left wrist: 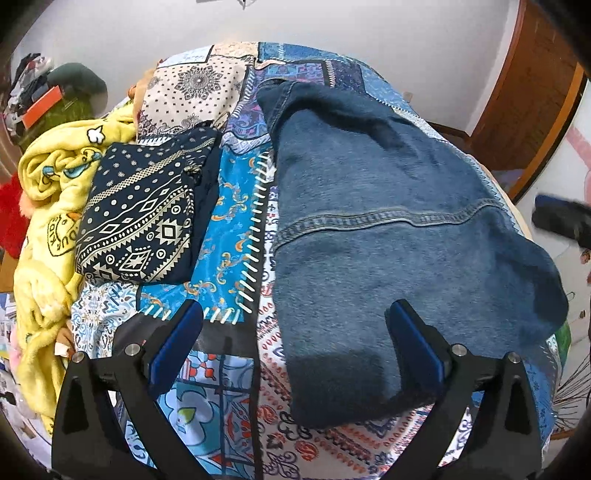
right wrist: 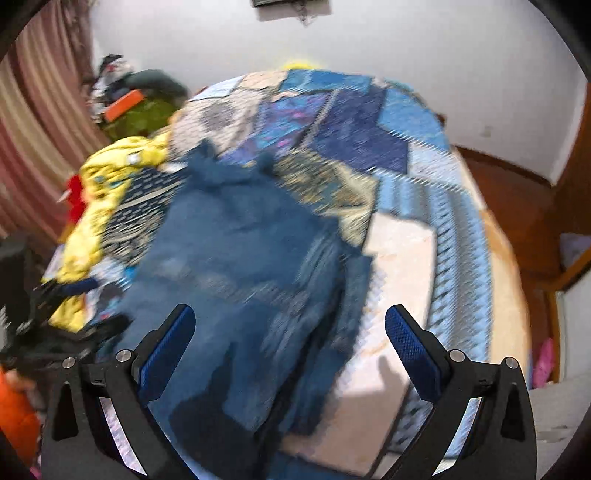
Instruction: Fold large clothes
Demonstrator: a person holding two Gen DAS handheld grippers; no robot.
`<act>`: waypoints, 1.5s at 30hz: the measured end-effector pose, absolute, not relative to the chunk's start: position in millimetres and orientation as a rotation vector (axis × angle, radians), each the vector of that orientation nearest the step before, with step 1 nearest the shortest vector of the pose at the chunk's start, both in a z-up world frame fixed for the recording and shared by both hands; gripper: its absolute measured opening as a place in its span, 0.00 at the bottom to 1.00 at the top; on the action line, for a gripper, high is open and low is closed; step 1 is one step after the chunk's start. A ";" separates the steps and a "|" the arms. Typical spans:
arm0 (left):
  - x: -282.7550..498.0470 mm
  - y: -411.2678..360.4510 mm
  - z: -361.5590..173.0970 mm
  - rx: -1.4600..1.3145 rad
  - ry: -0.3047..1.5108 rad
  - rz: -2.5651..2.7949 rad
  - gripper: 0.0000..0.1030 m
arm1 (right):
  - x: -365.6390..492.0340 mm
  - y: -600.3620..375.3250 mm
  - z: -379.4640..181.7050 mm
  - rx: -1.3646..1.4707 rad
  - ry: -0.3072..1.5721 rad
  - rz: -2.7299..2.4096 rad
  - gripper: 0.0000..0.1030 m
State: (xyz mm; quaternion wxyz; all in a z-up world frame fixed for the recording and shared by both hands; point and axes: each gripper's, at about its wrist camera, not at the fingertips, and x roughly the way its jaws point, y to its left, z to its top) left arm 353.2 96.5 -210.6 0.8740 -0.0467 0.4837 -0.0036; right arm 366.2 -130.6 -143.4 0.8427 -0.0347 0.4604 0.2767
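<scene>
Denim is what I have in front of me: a large pair of blue jeans (left wrist: pixel 388 229) lies spread on the bed, over the right part of the patchwork bedspread (left wrist: pixel 236 221), with one stitched seam running across it. Near my left tongs (left wrist: pixel 295 347) the cloth is folded over on itself and ends in a thick edge. My left tongs stand wide apart and hold nothing; the right blue pad (left wrist: pixel 417 350) hangs over the denim, the left one over the bedspread.

From the right wrist view the picture is smeared, but I can make out the jeans (right wrist: pixel 236 258) lying lengthwise under my right tongs (right wrist: pixel 288 350), which are also spread apart and empty. Whether either pair touches the cloth I cannot tell.

Just left of the jeans, apart from them, sits a folded dark cloth with a cream geometric print (left wrist: pixel 144 218). Beside that, at the bed's left edge, a yellow fleece blanket (left wrist: pixel 48 206) lies bunched up. A white wall (left wrist: pixel 332 26) stands behind the bed.
</scene>
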 end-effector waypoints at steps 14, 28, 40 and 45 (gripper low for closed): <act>321.6 91.7 -213.8 -0.092 1.039 -0.044 0.98 | 339.9 -169.0 -216.2 -0.029 1.100 0.545 1.00; 374.1 134.3 -181.1 -0.250 1.006 -0.117 0.98 | 378.8 -165.9 -179.0 0.130 1.099 0.603 1.00; 445.2 140.2 -260.6 -0.533 1.236 -0.289 0.98 | 445.7 -160.0 -237.0 0.347 1.290 0.695 1.00; 460.2 136.1 -271.1 -0.588 1.237 -0.339 0.98 | 456.7 -149.1 -245.1 0.352 1.294 0.771 1.00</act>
